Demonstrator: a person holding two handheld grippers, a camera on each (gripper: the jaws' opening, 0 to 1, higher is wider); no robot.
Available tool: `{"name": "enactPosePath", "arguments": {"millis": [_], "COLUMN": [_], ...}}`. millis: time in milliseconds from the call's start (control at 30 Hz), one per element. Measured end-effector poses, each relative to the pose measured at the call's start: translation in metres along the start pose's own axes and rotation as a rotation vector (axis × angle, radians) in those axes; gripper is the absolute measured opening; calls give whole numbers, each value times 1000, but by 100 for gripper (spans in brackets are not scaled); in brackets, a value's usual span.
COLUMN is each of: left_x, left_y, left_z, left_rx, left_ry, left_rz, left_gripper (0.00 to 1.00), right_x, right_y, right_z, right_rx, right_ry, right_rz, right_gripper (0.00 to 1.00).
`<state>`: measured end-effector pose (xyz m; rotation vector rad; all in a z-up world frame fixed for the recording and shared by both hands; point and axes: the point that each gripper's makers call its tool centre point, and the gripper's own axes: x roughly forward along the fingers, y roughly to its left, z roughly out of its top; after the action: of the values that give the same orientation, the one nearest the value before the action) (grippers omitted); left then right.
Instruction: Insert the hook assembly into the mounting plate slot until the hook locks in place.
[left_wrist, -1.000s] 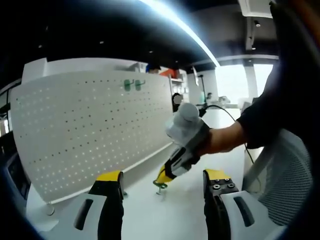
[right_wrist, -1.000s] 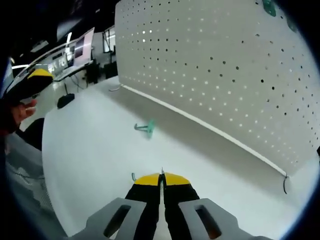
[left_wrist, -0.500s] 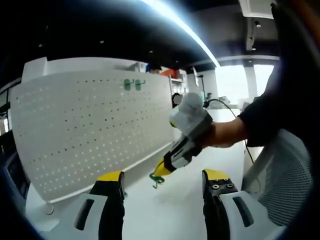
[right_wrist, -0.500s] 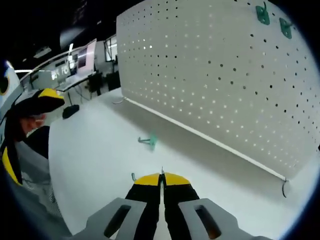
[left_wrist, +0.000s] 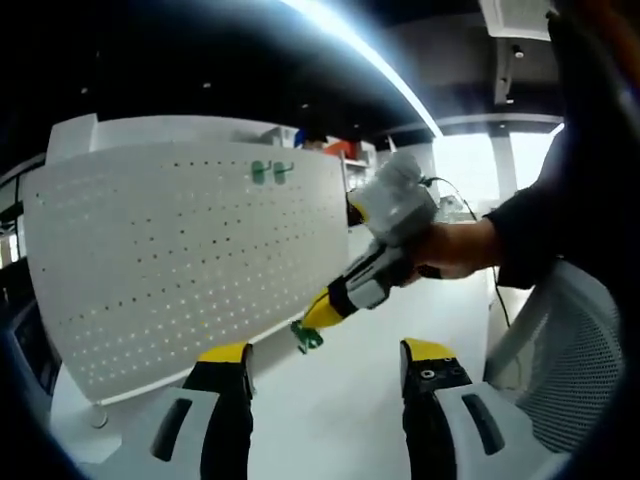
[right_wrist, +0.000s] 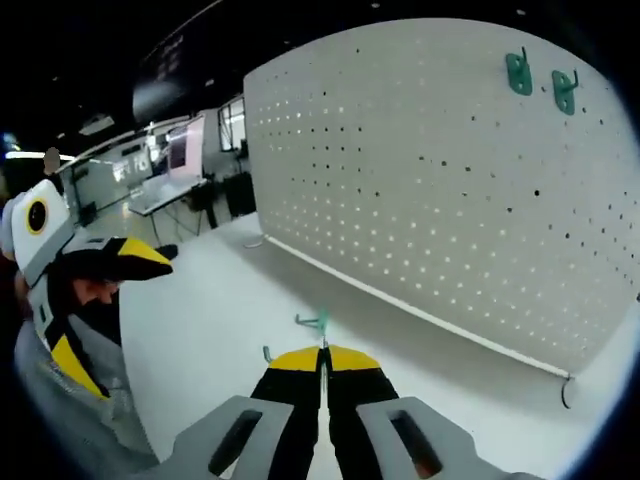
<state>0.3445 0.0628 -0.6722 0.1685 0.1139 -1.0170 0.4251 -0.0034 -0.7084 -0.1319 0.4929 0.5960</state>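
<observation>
Right now my right gripper (left_wrist: 308, 335) is pinched on the green hook (left_wrist: 306, 338), lifted off the surface (left_wrist: 340, 420) just short of the pegboard (left_wrist: 150, 260), which lies straight ahead; my left gripper (left_wrist: 325, 395) hangs wide, farther back.

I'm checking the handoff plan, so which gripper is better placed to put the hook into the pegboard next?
Right. The right gripper is shut on a green hook, lifted off the table near the pegboard. The left gripper is open and holds nothing.
</observation>
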Motion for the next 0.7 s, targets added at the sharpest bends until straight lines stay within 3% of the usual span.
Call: {"name": "enactPosePath", "arguments": {"millis": [267, 467, 700], "left_x": [-1, -3, -3], "left_y": [-2, 4, 7], "left_z": [1, 8, 22], "left_rx": [-7, -41, -15], "left_ry": [-1, -26, -35], "left_rz": [-2, 23, 46], "left_gripper": [59, 56, 52], "right_x": [-15, -27, -37], "right_y": [8, 15, 26], "right_z": [19, 35, 50], "right_rx": [7, 3, 9], "right_ry": [-62, -106, -154], "right_rz": [10, 17, 32], "right_gripper": [0, 0, 0]}}
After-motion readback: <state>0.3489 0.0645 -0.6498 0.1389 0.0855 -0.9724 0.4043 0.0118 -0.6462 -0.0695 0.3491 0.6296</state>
